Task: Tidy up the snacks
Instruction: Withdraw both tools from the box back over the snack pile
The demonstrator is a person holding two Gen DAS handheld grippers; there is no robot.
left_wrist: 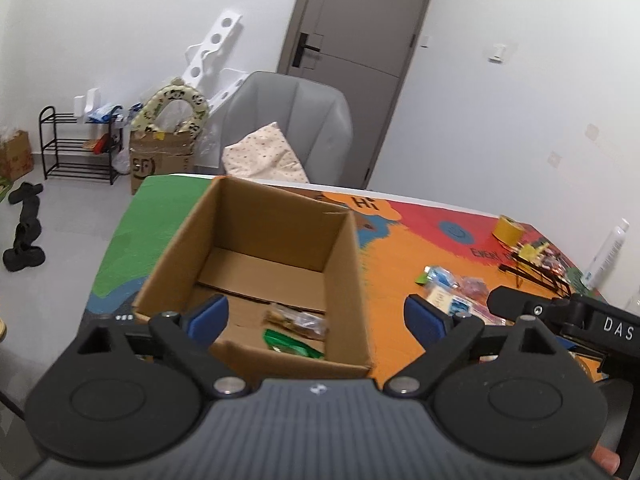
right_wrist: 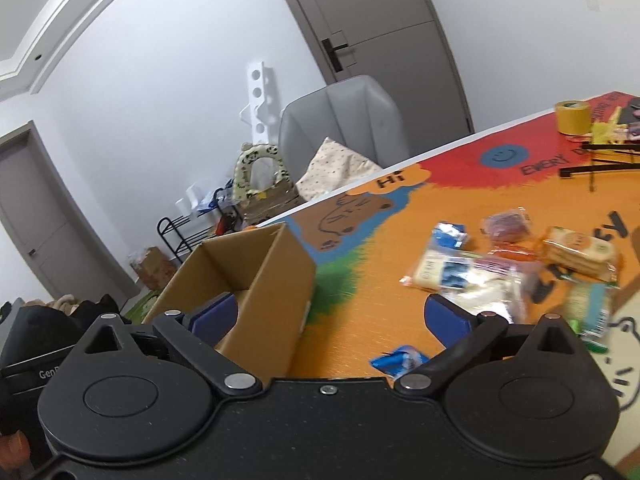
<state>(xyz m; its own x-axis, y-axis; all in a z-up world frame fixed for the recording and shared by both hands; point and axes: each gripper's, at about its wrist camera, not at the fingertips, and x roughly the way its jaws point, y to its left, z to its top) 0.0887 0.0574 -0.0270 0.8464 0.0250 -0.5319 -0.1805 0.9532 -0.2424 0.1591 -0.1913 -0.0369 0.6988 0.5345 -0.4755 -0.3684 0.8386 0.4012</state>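
Left wrist view: left gripper [left_wrist: 316, 316] spread and empty over the cardboard box [left_wrist: 256, 264], where two snack packets [left_wrist: 294, 330] already lie.
The right gripper [right_wrist: 334, 316], also spread and empty, faces the loose snacks [right_wrist: 508, 268] on the colourful mat [right_wrist: 368, 292], likely choosing another.

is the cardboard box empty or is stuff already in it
Not empty: the left wrist view shows the cardboard box holding a green packet and a clear-wrapped snack.
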